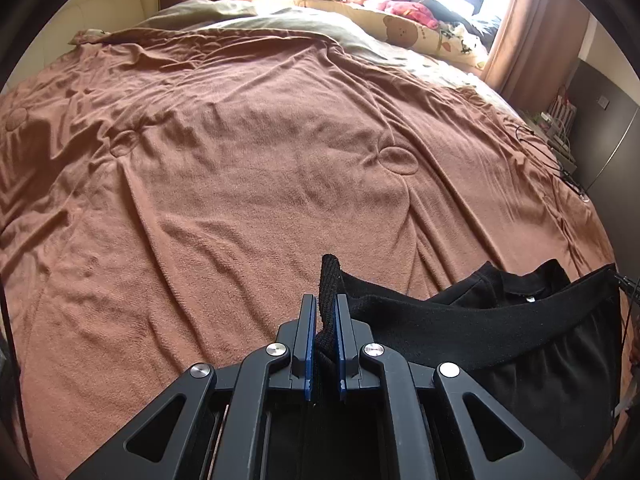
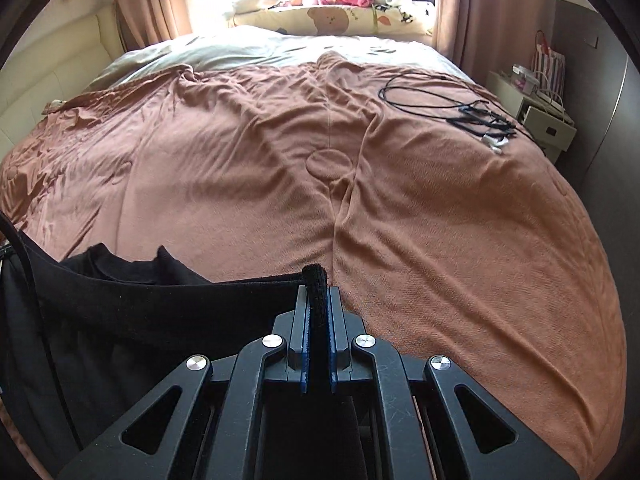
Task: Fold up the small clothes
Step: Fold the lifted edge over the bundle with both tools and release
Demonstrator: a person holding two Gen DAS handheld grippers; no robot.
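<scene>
A black garment (image 1: pixel 460 320) with a ribbed waistband hangs stretched between my two grippers above the near part of a bed. My left gripper (image 1: pixel 325 300) is shut on the band's left end, whose ribbed tip pokes up past the blue pads. In the right wrist view the same black garment (image 2: pixel 140 304) runs off to the left, and my right gripper (image 2: pixel 318 292) is shut on the band's right end. More black cloth bunches behind the band. The garment's lower part is hidden under the grippers.
A wrinkled brown blanket (image 1: pixel 260 168) covers the bed. Black cables (image 2: pixel 460 108) lie on the blanket at the far right. Pillows and soft toys (image 2: pixel 336 4) pile up by the bright window. A white bedside cabinet (image 2: pixel 540 116) stands to the right of the bed.
</scene>
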